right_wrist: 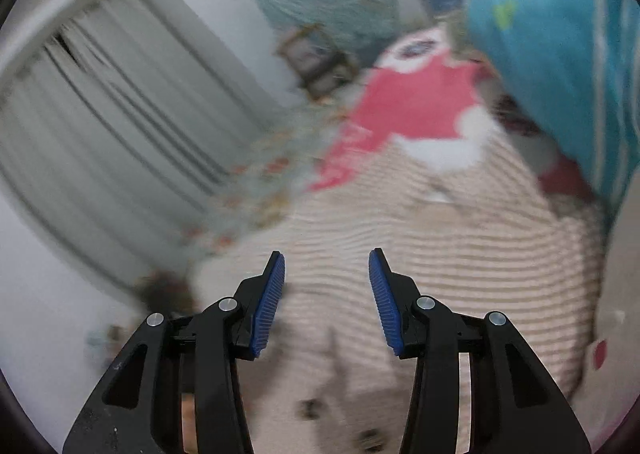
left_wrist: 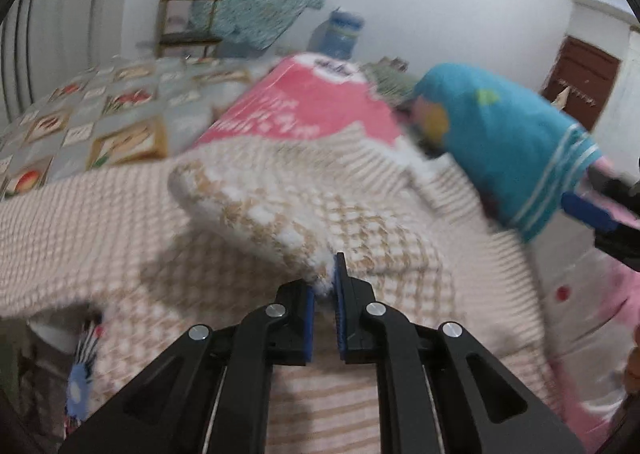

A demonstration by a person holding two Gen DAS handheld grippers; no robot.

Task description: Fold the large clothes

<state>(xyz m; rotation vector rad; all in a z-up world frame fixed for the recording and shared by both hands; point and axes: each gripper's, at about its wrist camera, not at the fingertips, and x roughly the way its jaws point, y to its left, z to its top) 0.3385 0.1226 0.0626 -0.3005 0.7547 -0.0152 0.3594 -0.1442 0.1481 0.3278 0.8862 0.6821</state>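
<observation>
Pinched between the left gripper [left_wrist: 326,290] fingers, the beige checked garment [left_wrist: 280,206] is mid-fold toward twelve o'clock, while the right gripper [right_wrist: 327,294], fingers spread and empty, probably needs a fresh edge next.

Bed [left_wrist: 48,158] under a patchwork picture-print cover.
On it: beige checked knit garment [left_wrist: 280,206] spread wide, pink cloth [left_wrist: 312,102] beyond it, blue striped cloth [left_wrist: 500,142] bunched at the right.
</observation>
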